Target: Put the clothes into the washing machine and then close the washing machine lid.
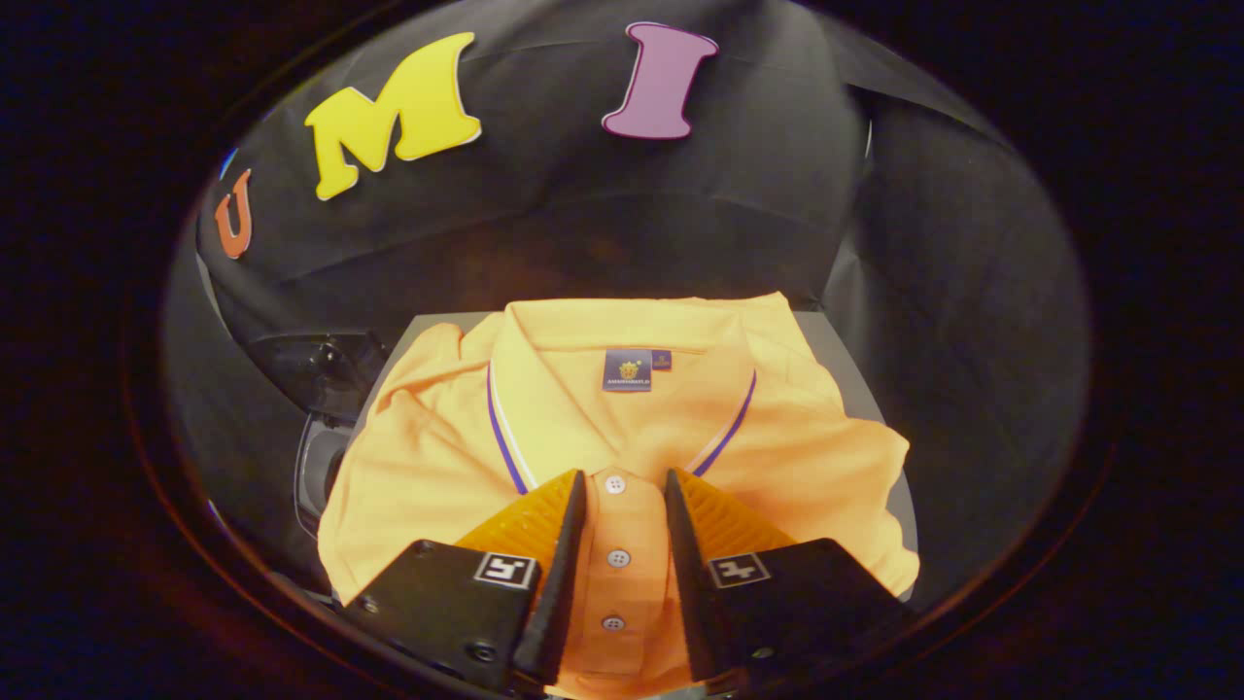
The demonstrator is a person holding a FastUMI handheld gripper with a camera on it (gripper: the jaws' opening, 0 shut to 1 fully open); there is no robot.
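Note:
An orange polo shirt lies folded flat on a grey tabletop, collar away from me, with a blue and white stripe along the collar edge. My gripper is right over the shirt's front. Its fingers stand a little apart, one on each side of the button placket. Their tips reach the bottom of the collar opening by the top button. The cloth between them lies flat and unpinched. To the left of the table, lower down, I see a dark machine part with a rounded grey rim below it.
Black cloth walls close the booth behind the table and to its right. The table's right edge runs just past the shirt's sleeve. The shirt covers nearly the whole tabletop.

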